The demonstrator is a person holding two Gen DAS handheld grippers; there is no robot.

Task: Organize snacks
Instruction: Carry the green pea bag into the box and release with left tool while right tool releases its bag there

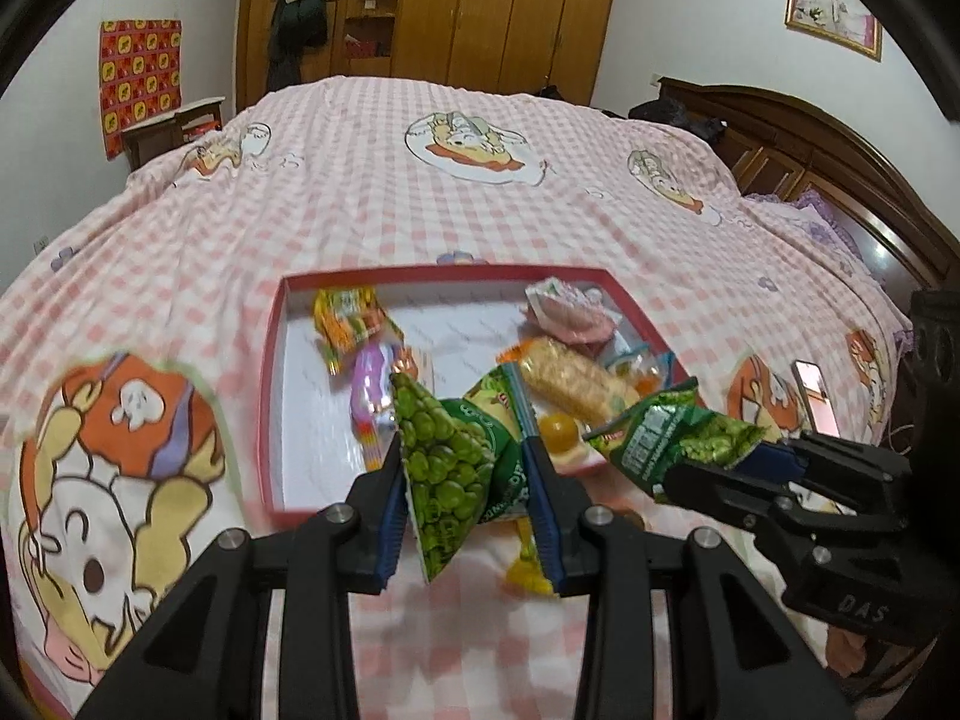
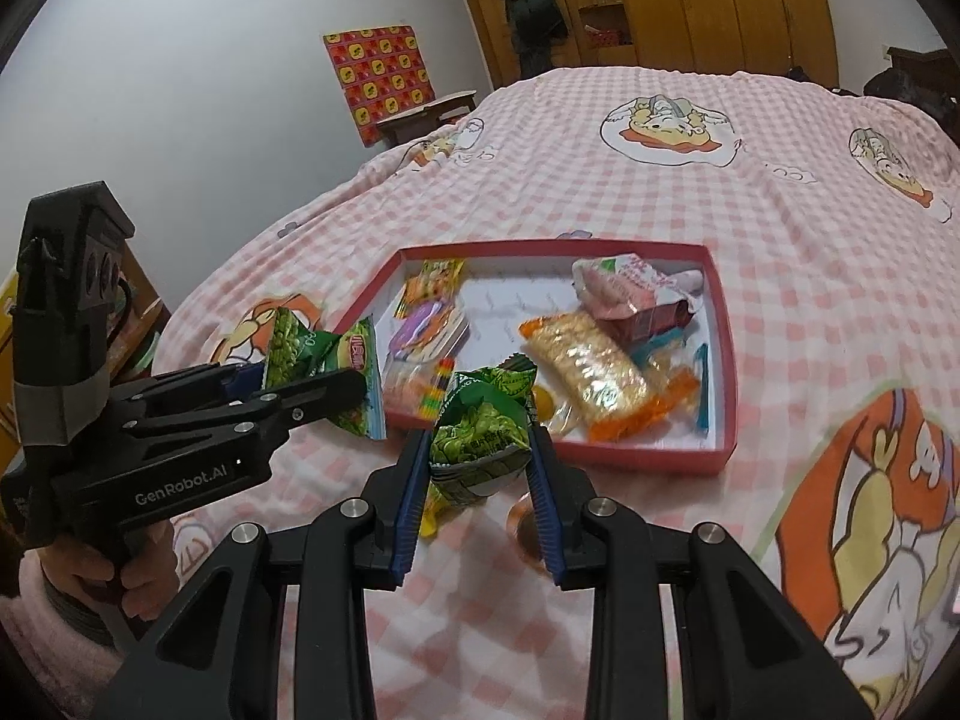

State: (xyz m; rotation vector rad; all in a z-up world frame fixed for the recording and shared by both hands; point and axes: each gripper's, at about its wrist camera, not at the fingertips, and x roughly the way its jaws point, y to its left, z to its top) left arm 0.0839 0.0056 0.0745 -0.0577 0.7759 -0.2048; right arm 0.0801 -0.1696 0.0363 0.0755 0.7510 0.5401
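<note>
Two green pea snack packets are held above a bed, just short of a shallow red box. The larger green pea packet (image 1: 456,468) sits pinched between the blue-padded jaws of the left gripper (image 1: 468,480), upright with its top corner raised. The smaller green pea packet (image 2: 480,444) is clamped between the jaws of the right gripper (image 2: 480,468), which lies just to the right of the left one.

The red box (image 2: 729,360) rests on the bed directly ahead of both grippers. Inside it lie a long rice cracker bar (image 2: 585,366), a pink-lidded cup (image 2: 630,291), a yellow-orange packet (image 2: 432,285), a purple packet (image 2: 423,327) and a small yellow round sweet (image 2: 543,402).

The bedspread (image 1: 480,198) is pink-and-white check with cartoon figures. Beyond it stand a wooden wardrobe (image 1: 510,12) with clothes hanging at its left, a dark wooden headboard (image 1: 828,144) on the right, and a red-and-yellow patterned sheet (image 1: 141,84) on the pale wall.
</note>
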